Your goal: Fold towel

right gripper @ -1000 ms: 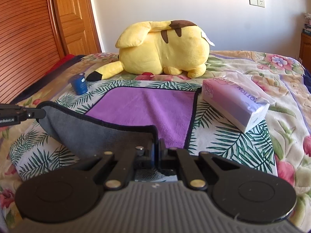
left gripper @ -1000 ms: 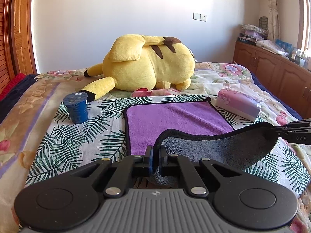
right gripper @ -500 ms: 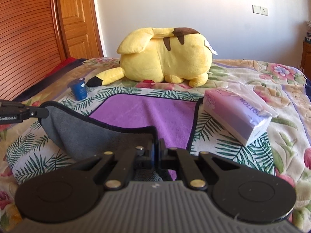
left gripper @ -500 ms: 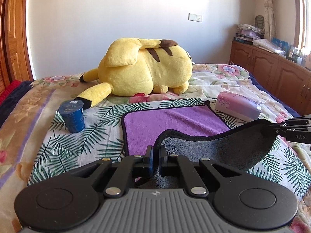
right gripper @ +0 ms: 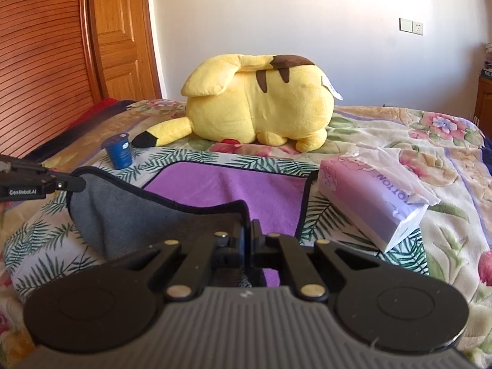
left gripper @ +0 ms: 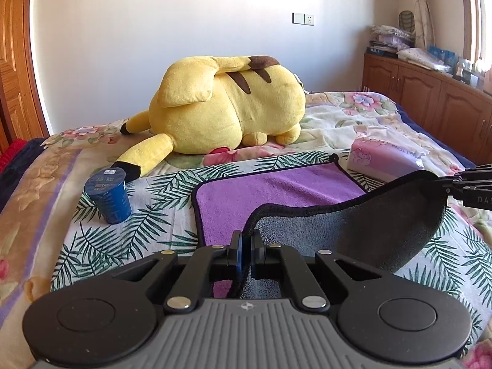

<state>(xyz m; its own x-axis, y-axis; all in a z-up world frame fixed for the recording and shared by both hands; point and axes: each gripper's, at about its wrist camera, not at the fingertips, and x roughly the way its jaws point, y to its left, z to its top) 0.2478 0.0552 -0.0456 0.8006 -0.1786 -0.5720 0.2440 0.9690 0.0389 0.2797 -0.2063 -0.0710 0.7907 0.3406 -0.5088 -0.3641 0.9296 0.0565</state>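
In front of the yellow plush toy (left gripper: 227,104), seen from the left wrist camera, the towel (left gripper: 270,187) lies on the palm-leaf sheet (left gripper: 101,240) with its purple face up. The near edge of the towel is lifted off the sheet and turned over, so its grey underside (trimmed in black) faces the camera. The left gripper (left gripper: 246,240) is clamped on the near left corner of that raised edge, with the black trim pinched between its closed fingers. At the far right the right gripper (left gripper: 442,181) pinches the other near corner, and the grey cloth sags in a curve between the two. A blue cup (left gripper: 109,195) stands upside down on the sheet, near the plush toy's black-tipped tail and left of the towel. A pink tissue pack (left gripper: 384,160) lies on the opposite side from the cup, just beside the towel's far right corner.

In front of the same plush toy, the right wrist camera shows the right gripper closed on the towel's near right corner, cloth caught between its fingers. The left gripper enters from the left edge, its tip gripping the other raised corner. The purple half lies flat between the raised edge and the plush toy. The tissue pack sits just beside the towel's right edge, whether touching I cannot tell. The blue cup stands near the tail tip.
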